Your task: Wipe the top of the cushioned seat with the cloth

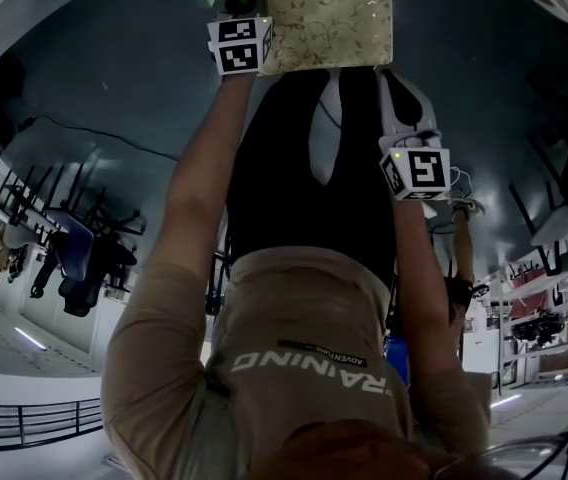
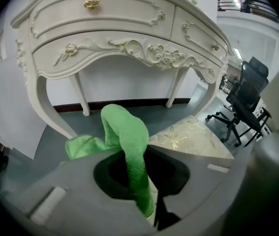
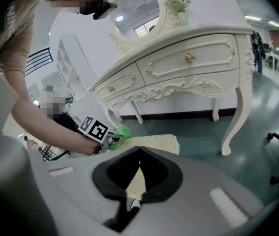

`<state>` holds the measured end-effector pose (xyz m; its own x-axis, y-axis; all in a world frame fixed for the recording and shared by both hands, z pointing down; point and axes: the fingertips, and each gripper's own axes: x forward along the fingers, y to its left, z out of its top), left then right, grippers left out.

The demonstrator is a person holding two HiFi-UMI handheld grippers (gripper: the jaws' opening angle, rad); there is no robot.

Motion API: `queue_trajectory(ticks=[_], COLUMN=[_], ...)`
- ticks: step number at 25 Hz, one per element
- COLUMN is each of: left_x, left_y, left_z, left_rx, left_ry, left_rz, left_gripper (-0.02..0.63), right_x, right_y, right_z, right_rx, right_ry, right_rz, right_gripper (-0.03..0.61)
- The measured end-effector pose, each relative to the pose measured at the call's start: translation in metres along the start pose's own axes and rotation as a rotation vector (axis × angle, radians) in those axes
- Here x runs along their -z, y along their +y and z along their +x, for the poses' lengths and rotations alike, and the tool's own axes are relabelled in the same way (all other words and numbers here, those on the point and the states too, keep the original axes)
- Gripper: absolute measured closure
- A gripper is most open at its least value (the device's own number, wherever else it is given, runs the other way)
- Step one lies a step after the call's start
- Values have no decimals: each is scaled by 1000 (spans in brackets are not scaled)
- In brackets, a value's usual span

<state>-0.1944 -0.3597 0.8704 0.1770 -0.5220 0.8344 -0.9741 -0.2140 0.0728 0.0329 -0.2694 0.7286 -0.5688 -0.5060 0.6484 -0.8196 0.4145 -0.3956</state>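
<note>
Nearest in the left gripper view: left gripper [image 2: 132, 173], jaws clamped on a green cloth [image 2: 124, 129], one fold arching up over them, another bunch spilling out to the left. Just beyond and to the right, a corner of the cushioned seat [image 2: 191, 136], cream with a pale leaf pattern, low over the grey floor [image 2: 149, 111]. Farther back, a white carved dressing table [image 2: 115, 48] with a gold knob [image 2: 91, 2] on a drawer. Off to the right, a black office chair [image 2: 245, 95].

Nearest in the right gripper view: right gripper [image 3: 139, 154], jaws pressed together at the tips, nothing held, only a sliver of the seat's cream top seen through the gap behind them. Shows what the other gripper view cannot: the left gripper from outside, marker cube [image 3: 96, 129] facing up, cloth bunched at the seat's left edge, a bare forearm [image 3: 46, 126] reaching in. Shows also an oval mirror [image 3: 135, 6] and a small plant [image 3: 178, 4] on the dressing table, both out of frame in the left gripper view.

From the head view, both arms stretched forward over the floor: left gripper at the seat's corner with the cloth sticking out past it, right gripper nearer the body, short of the seat. Contact between cloth and seat top not clear in any view
</note>
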Motion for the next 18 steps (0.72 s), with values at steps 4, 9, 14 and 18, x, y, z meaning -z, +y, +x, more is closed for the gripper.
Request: queue_trajectory(ticks=[4, 9, 14, 18], left_x=[-14, -29, -46, -60], left_y=[-39, -91, -145, -189], left_z=[10, 23, 40, 56], left_rx=[-2, 17, 38, 72], left_ry=[-6, -3, -20, -35], left_rz=[48, 44, 28, 28], left_gripper=[568, 568, 568, 568], right_x=[11, 21, 26, 34], right_y=[-26, -51, -84, -110], right_z=[-16, -37, -60, -74], right_rx=[4, -13, -4, 7], right_ry=[16, 26, 8, 11], right_rz=[-16, -16, -4, 12], right_gripper=[577, 577, 577, 577])
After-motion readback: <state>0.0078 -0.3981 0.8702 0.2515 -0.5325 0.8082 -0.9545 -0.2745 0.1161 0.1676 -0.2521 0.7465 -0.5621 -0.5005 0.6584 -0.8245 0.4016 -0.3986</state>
